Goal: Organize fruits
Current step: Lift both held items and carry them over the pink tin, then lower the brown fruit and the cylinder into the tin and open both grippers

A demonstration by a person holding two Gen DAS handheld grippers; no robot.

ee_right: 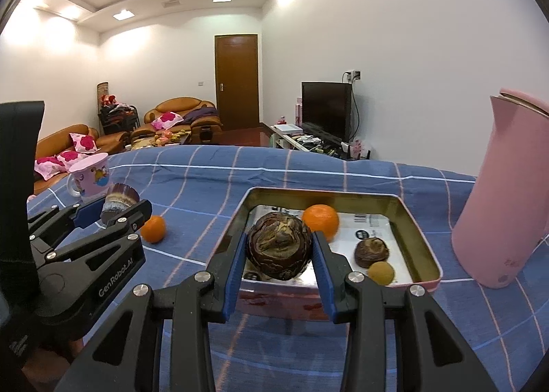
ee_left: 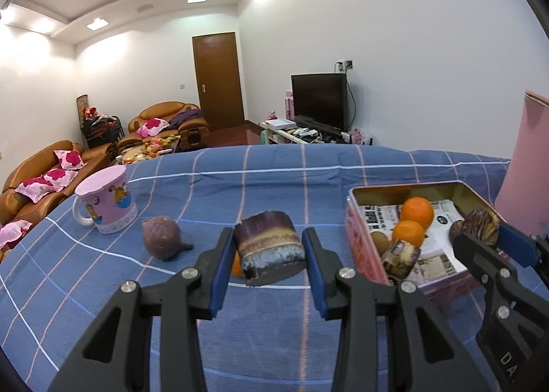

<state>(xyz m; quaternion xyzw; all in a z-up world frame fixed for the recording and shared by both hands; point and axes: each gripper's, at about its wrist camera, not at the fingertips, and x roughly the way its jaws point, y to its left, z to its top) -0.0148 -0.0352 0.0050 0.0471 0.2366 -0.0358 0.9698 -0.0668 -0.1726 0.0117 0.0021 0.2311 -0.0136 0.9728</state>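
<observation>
My left gripper (ee_left: 269, 248) is shut on a purple sugarcane chunk (ee_left: 269, 248) and holds it above the blue checked cloth; it also shows in the right wrist view (ee_right: 118, 201). My right gripper (ee_right: 279, 251) is shut on a dark brown water chestnut (ee_right: 279, 251) over the near end of the pink tin (ee_right: 425, 237). The tin holds an orange (ee_right: 320, 218), a small brown water chestnut (ee_right: 372, 252) and a yellowish round fruit (ee_right: 381, 273). A loose orange (ee_right: 153, 229) and a purple-brown bulb (ee_left: 163, 237) lie on the cloth.
A pink mug (ee_left: 106, 199) stands at the left on the cloth. A tall pink thermos (ee_right: 504, 193) stands right of the tin. In the left wrist view the tin (ee_left: 363, 248) also holds another sugarcane chunk (ee_left: 399, 258). Sofas, door and a TV lie beyond the table.
</observation>
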